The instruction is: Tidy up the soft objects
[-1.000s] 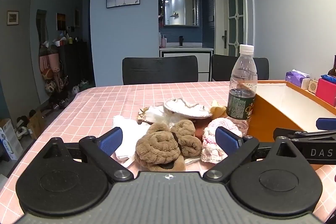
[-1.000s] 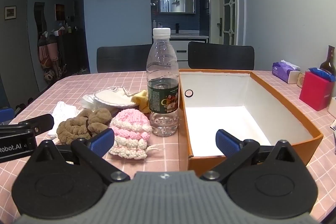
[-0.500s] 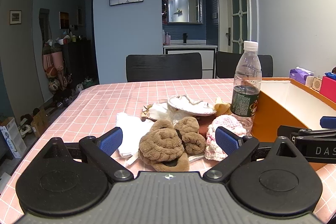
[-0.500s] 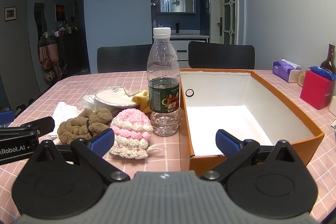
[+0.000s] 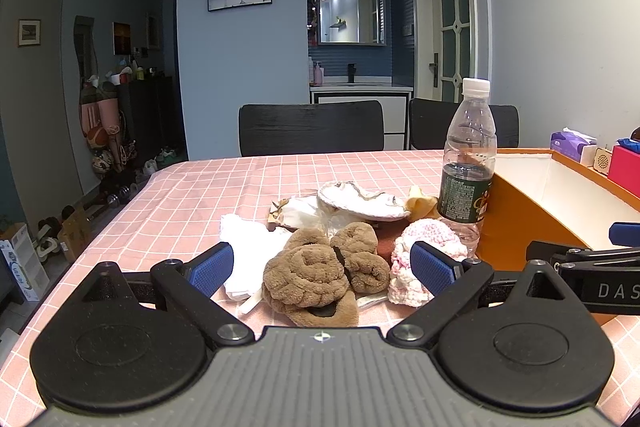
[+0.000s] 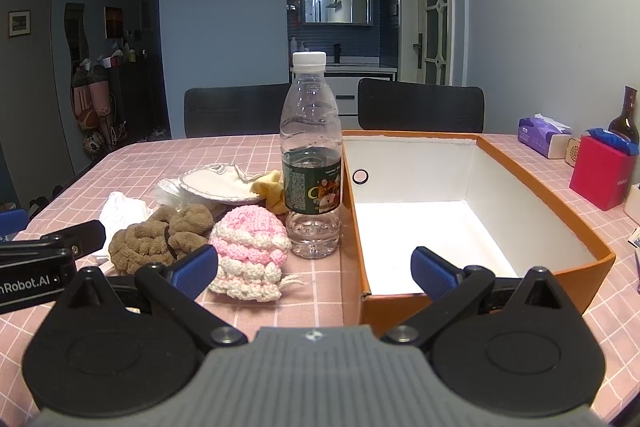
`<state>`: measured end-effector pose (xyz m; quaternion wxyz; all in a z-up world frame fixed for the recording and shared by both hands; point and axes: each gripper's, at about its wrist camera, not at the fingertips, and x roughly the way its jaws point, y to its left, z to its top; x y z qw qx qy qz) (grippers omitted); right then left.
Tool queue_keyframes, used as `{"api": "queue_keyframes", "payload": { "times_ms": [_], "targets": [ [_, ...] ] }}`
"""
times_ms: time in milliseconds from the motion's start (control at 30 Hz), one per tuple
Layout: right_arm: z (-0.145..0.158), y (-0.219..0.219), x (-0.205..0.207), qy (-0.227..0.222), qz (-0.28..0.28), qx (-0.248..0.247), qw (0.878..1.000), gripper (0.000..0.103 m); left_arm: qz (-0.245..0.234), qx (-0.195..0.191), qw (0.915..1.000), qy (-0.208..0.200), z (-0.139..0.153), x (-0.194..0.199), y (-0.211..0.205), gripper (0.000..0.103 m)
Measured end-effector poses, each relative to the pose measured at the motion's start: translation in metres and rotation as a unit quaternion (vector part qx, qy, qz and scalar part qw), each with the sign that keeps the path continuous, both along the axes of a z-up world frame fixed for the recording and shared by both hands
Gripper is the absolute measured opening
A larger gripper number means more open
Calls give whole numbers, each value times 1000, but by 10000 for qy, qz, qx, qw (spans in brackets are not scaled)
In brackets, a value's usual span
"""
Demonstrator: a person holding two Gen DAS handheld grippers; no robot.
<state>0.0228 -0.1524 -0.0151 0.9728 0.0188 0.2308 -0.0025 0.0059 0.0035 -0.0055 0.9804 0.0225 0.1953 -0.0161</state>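
A brown plush toy (image 5: 320,271) lies on the pink checked tablecloth just in front of my open, empty left gripper (image 5: 322,265); it also shows in the right wrist view (image 6: 160,239). A pink-and-white knitted hat (image 5: 416,259) lies to its right, also seen from the right wrist (image 6: 250,255). Behind them are a white cloth (image 5: 248,247), a white mask-like piece (image 5: 360,201) and a yellow soft item (image 6: 274,189). An orange box (image 6: 480,227) with a white, empty inside stands on the right. My right gripper (image 6: 314,269) is open and empty, near the box's front left corner.
A clear water bottle (image 6: 311,163) stands upright between the soft pile and the box. A red box (image 6: 600,175), a purple tissue pack (image 6: 542,135) and a dark bottle (image 6: 624,119) are at the far right. Two black chairs (image 6: 420,109) stand behind the table.
My left gripper has drawn back and shifted slightly left, so the plush toy and hat sit a little further right in its view. The right gripper has barely moved.
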Motion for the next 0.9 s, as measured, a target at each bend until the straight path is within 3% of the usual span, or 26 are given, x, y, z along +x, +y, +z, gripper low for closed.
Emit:
{"api": "queue_keyframes", "payload": {
  "times_ms": [900],
  "targets": [
    [-1, 1, 1, 50, -24, -22, 10000, 100, -83, 10, 10000, 27, -3, 1, -2, 103]
  ]
}}
